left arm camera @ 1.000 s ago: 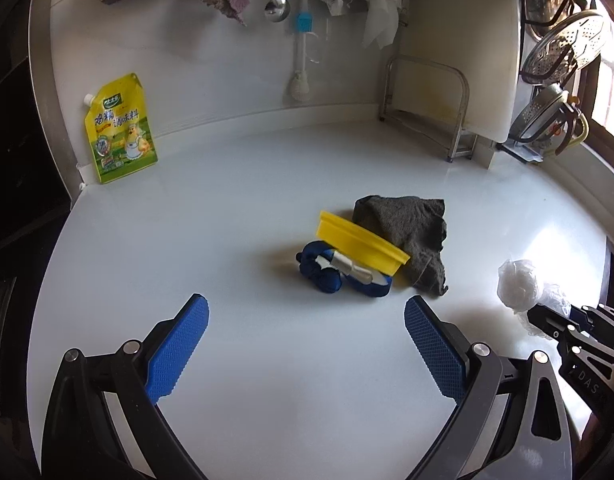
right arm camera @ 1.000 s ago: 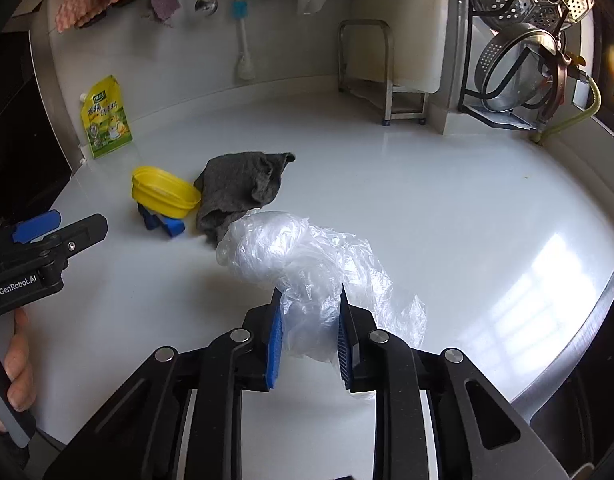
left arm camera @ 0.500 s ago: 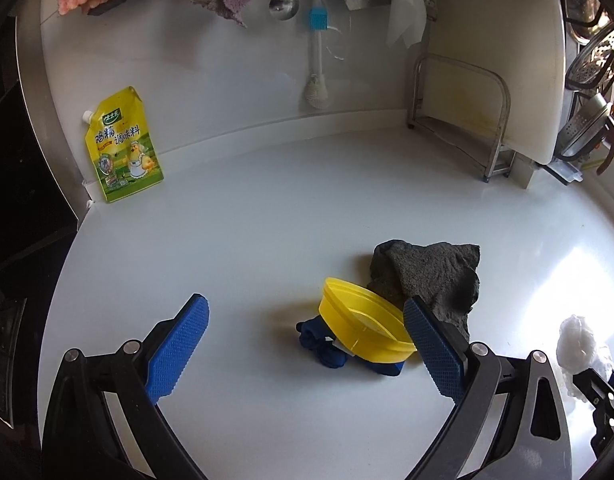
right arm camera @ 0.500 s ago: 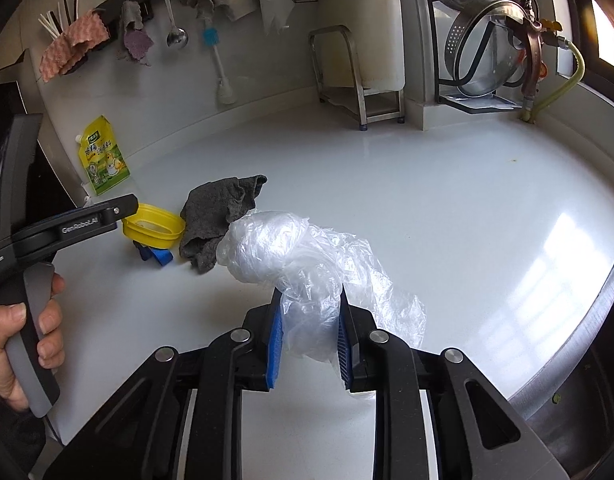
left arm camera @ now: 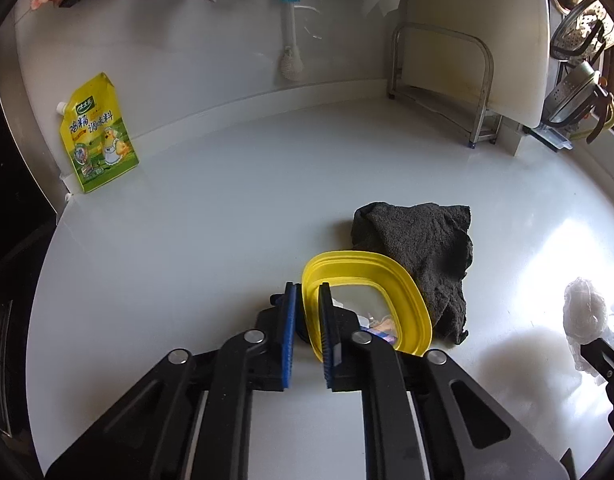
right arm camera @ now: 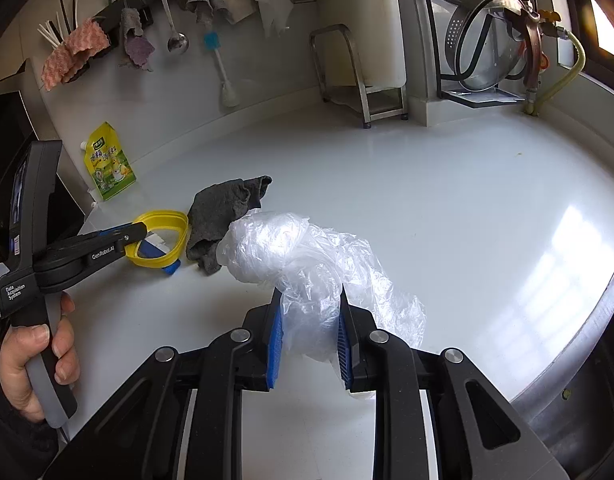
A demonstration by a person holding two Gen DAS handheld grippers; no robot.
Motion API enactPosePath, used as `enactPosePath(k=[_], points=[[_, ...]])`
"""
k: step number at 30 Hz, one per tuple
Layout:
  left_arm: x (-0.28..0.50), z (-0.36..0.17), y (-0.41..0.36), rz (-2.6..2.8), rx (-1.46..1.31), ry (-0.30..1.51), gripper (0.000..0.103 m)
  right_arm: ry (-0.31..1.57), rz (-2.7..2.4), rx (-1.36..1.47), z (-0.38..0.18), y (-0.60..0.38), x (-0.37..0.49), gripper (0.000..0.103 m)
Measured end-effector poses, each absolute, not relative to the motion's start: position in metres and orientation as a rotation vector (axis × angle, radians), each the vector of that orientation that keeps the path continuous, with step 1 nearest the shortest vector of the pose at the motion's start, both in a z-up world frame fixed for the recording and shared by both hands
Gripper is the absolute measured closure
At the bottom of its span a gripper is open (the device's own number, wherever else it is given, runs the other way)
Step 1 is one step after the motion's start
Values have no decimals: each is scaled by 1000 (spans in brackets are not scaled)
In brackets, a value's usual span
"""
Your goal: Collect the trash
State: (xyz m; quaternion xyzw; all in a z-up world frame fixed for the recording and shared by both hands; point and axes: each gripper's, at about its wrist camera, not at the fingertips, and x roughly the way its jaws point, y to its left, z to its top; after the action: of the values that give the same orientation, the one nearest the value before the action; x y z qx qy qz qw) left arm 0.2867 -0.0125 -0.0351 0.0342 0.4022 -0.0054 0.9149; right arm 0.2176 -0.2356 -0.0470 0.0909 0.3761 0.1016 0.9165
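Observation:
My left gripper point(left arm camera: 307, 300) is shut on the near rim of a yellow plastic lid point(left arm camera: 399, 280) with a clear centre. The lid is tilted up over blue packaging point(left arm camera: 381, 334). The right wrist view shows the same grip from the side, with the lid point(right arm camera: 179, 236) and blue scrap point(right arm camera: 171, 269) on the white counter point(right arm camera: 427, 200). My right gripper point(right arm camera: 310, 308) is shut on a crumpled clear plastic bag point(right arm camera: 307, 252), held above the counter. The bag also shows at the right edge of the left wrist view point(left arm camera: 585, 308).
A dark grey cloth point(left arm camera: 423, 240) lies just behind the lid. A yellow seasoning pouch point(left arm camera: 97, 136) leans on the back wall. A metal rack with a white cutting board point(left arm camera: 467, 48) stands at the back right, with pot lids point(right arm camera: 487, 40) beyond. Utensils hang above.
My left gripper moved forward to the yellow lid and closed on its rim, tipping it up. My right gripper kept hold of the plastic bag and lifted slightly.

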Motion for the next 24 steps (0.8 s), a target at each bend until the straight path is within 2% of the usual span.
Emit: enactPosePath(k=[7, 16, 24], points=[[270, -20, -11, -40, 71, 765, 101, 772, 215, 183, -48, -234, 217, 81], [269, -17, -15, -68, 72, 768, 101, 774, 217, 183, -49, -234, 217, 81], [274, -32, -32, -89, 121, 817, 95, 776, 222, 182, -49, -233, 217, 81]])
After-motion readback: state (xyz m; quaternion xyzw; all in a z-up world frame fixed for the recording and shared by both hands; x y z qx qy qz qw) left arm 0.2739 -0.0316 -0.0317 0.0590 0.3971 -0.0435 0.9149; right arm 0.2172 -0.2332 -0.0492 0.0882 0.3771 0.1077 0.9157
